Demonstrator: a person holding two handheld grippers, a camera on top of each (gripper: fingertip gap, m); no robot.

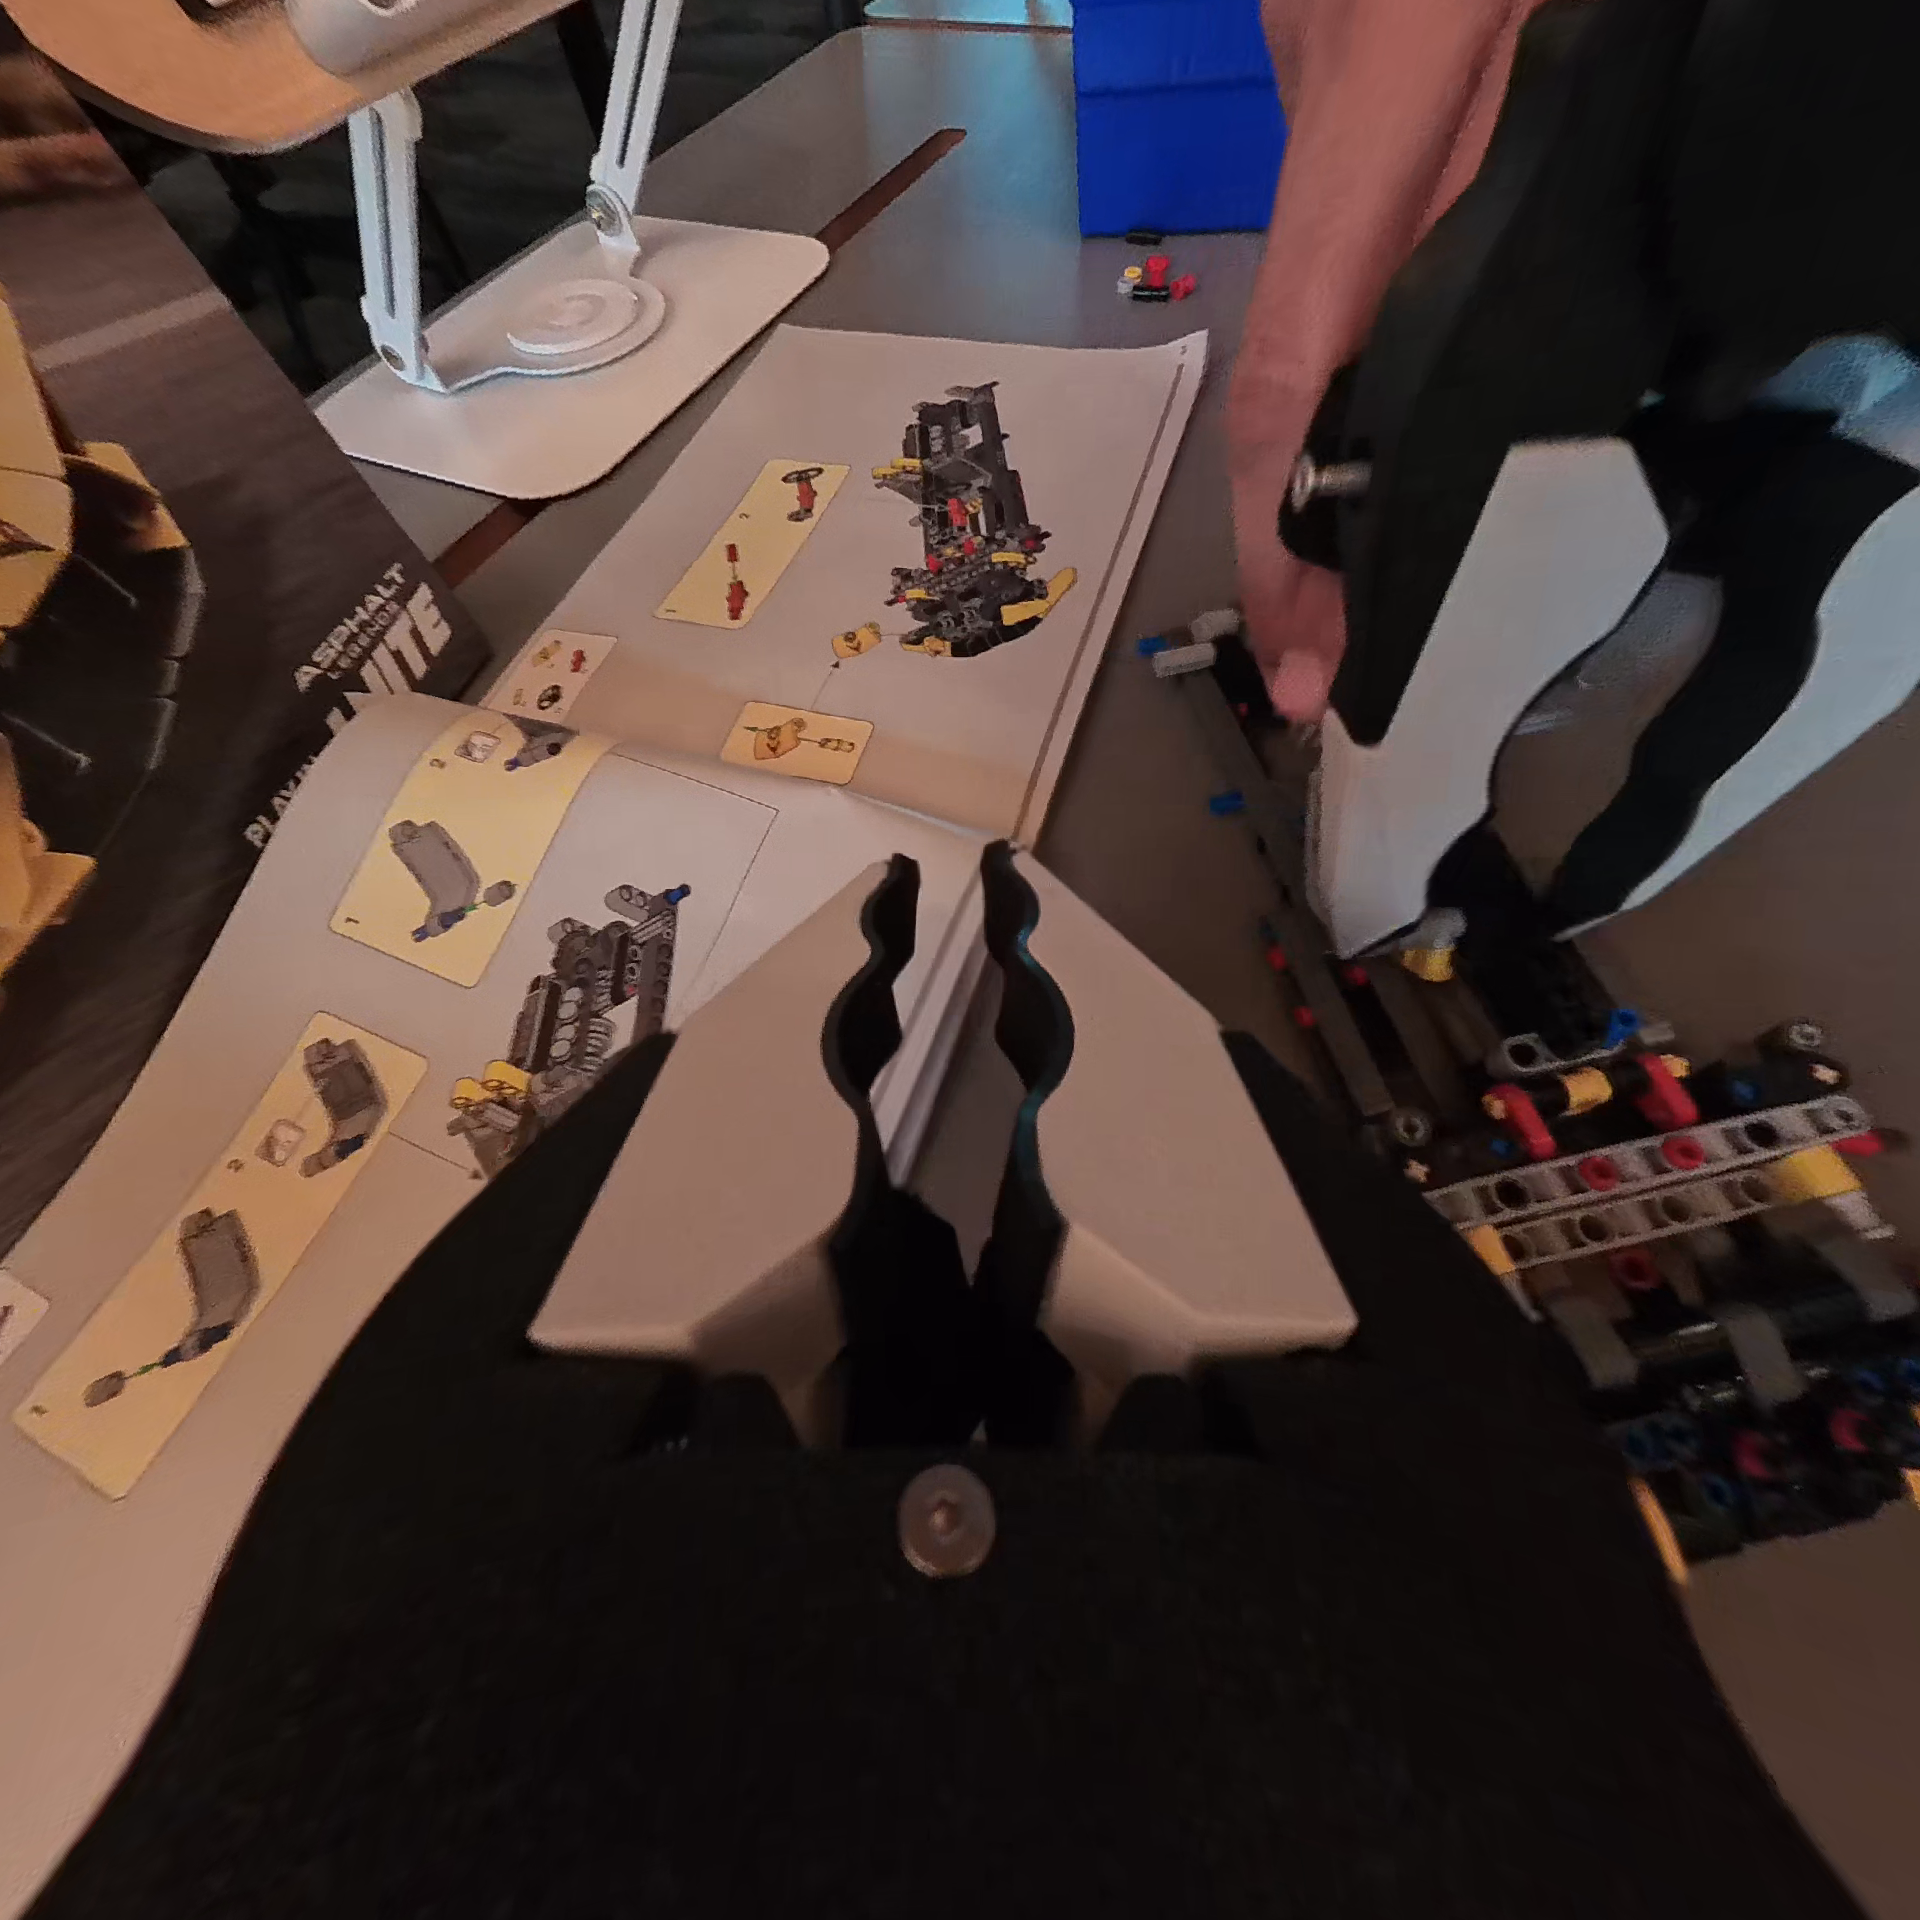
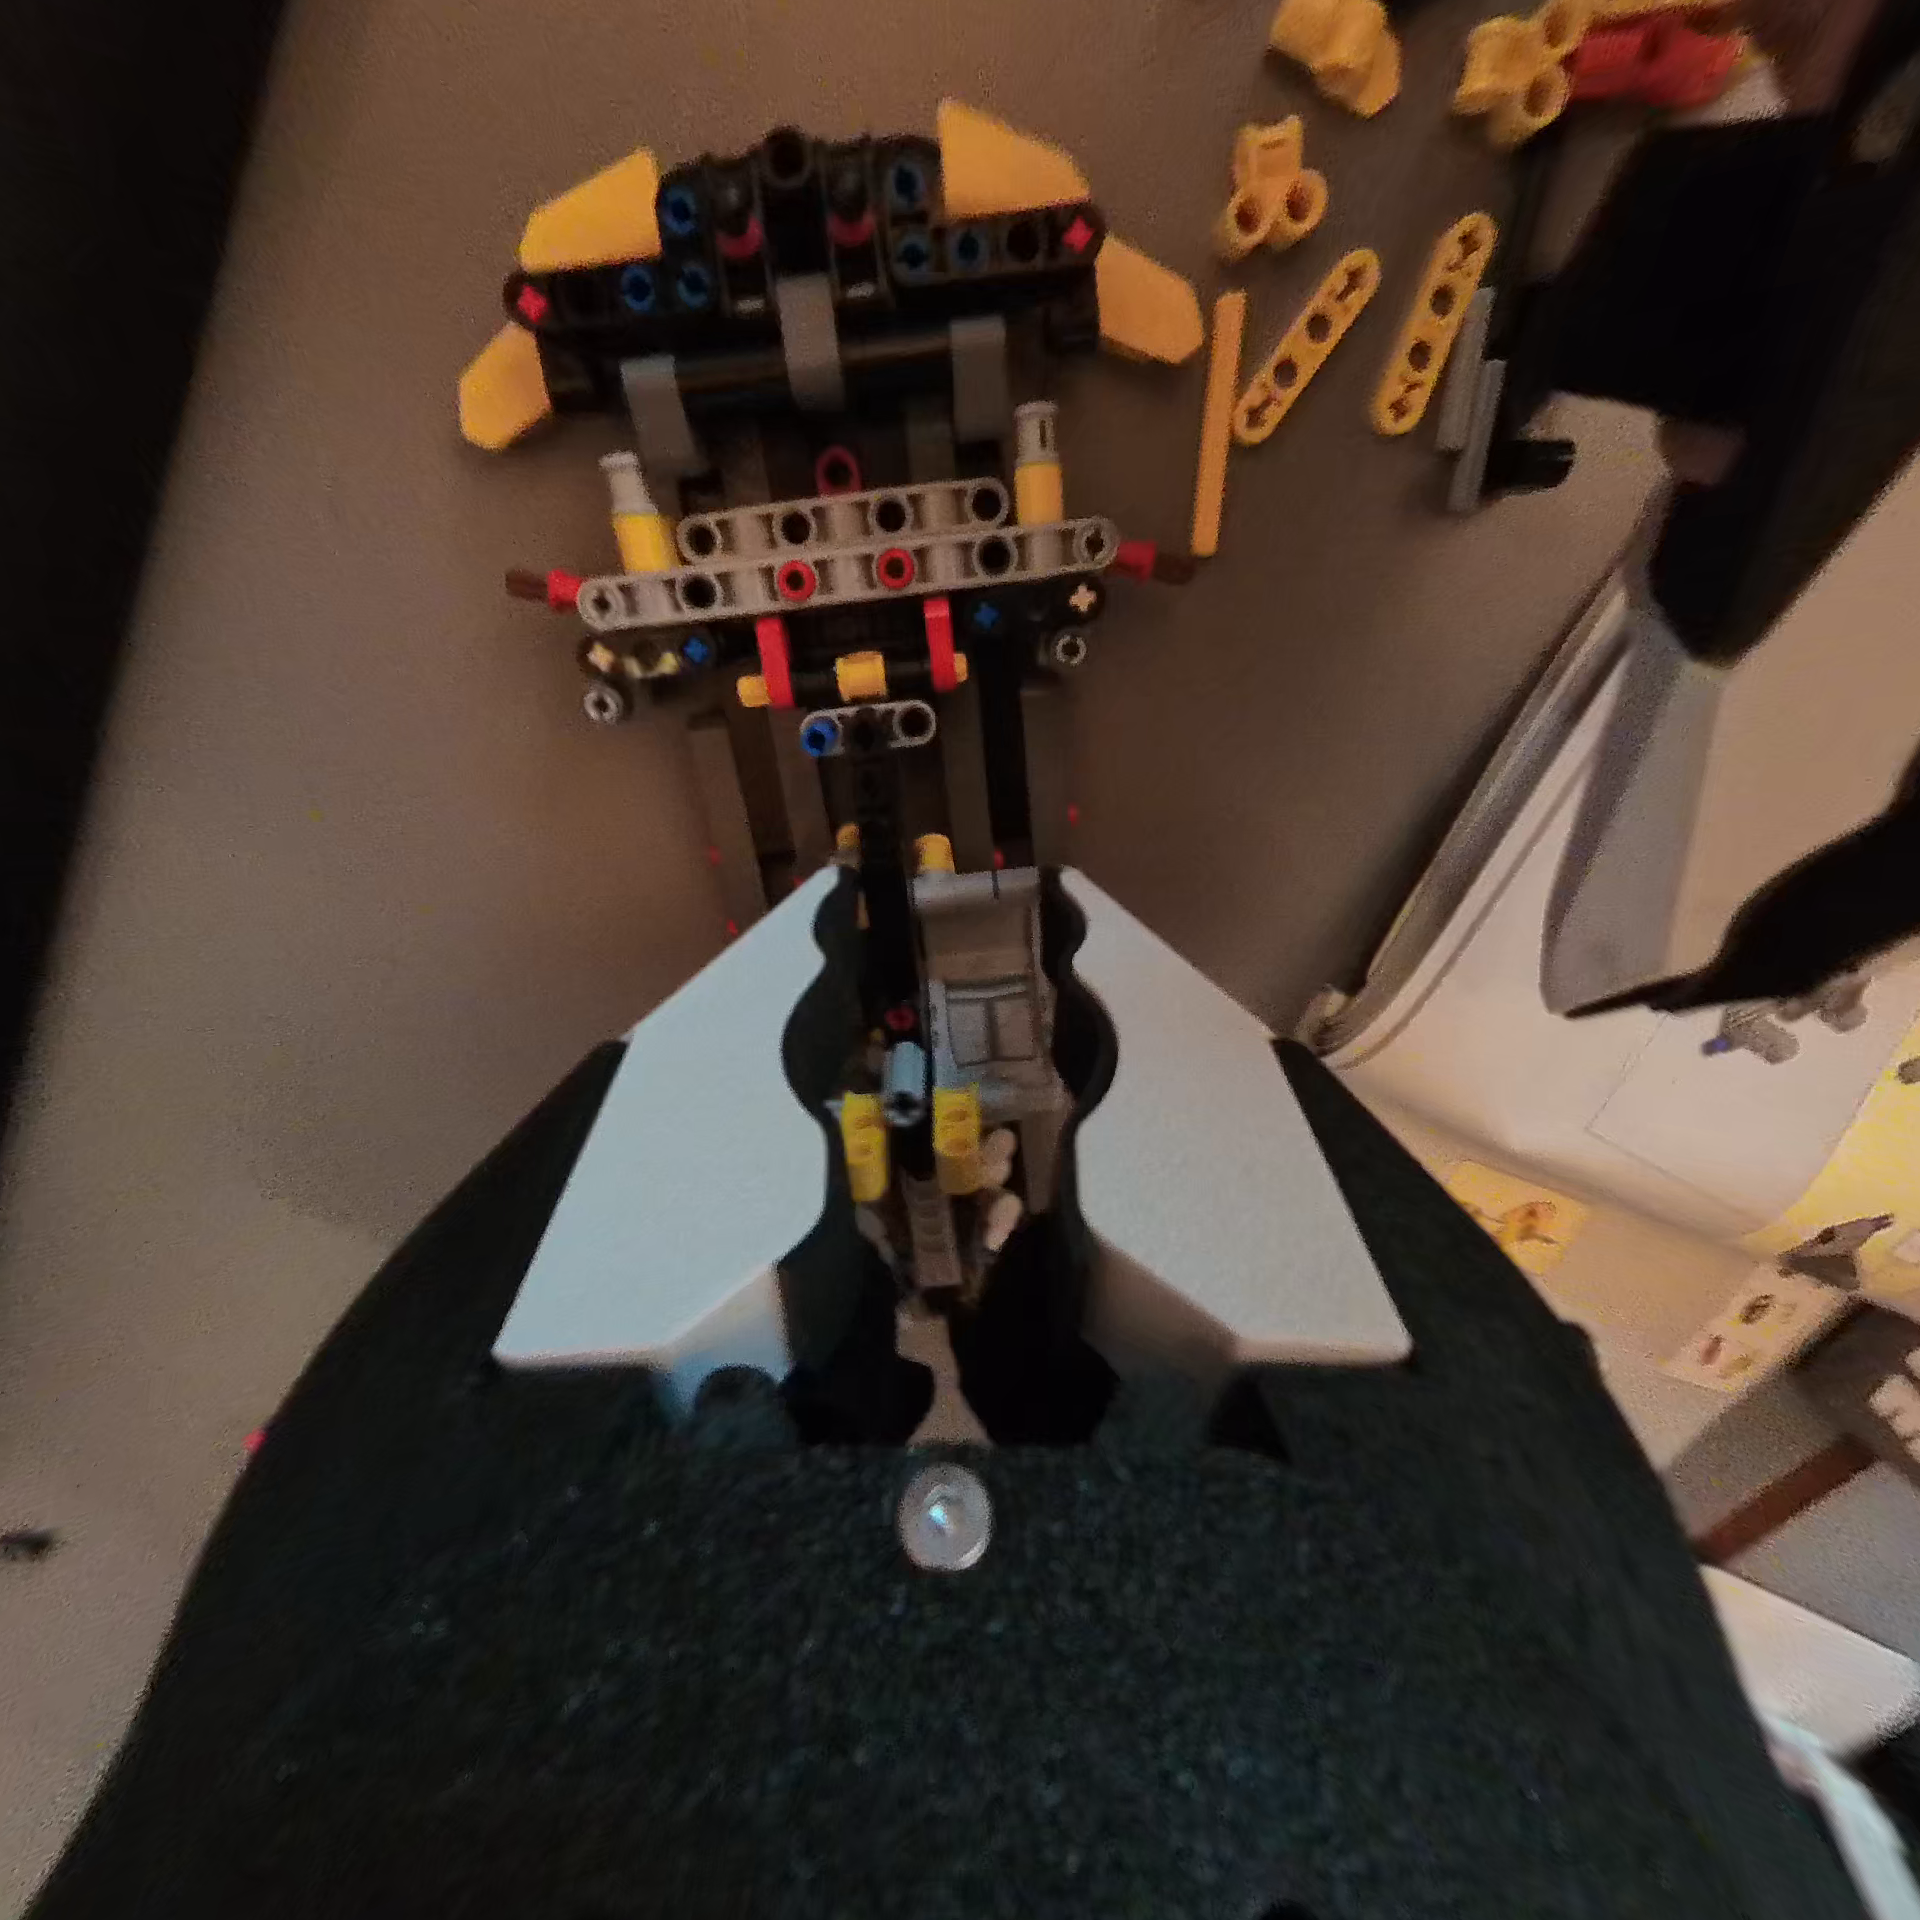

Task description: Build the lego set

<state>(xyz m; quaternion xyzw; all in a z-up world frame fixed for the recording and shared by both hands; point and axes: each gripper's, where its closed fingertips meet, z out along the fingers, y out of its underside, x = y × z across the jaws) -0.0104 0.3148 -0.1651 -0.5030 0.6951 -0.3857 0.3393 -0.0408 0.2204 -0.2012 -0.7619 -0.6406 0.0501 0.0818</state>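
The partly built lego car chassis (image 2: 852, 582) lies on the brown table: black and grey beams, red and blue pins, yellow panels at its far end. It also shows at the right of the left wrist view (image 1: 1662, 1153). My right gripper (image 2: 945, 883) is shut on the chassis's near end, around a grey piece (image 2: 987, 987) and a black beam. In the left wrist view a hand (image 1: 1299, 416) holds this gripper (image 1: 1475, 914) down on the chassis. My left gripper (image 1: 948, 862) hovers over the open instruction booklet (image 1: 914, 582), almost shut with a narrow gap, empty.
Loose yellow beams and connectors (image 2: 1309, 343) lie right of the chassis. The booklet (image 2: 1558, 1039) is at the right in the right wrist view. The dark set box (image 1: 208, 582) and a white stand (image 1: 582, 343) are at the left. Small parts (image 1: 1153, 278) lie before a blue container (image 1: 1174, 114).
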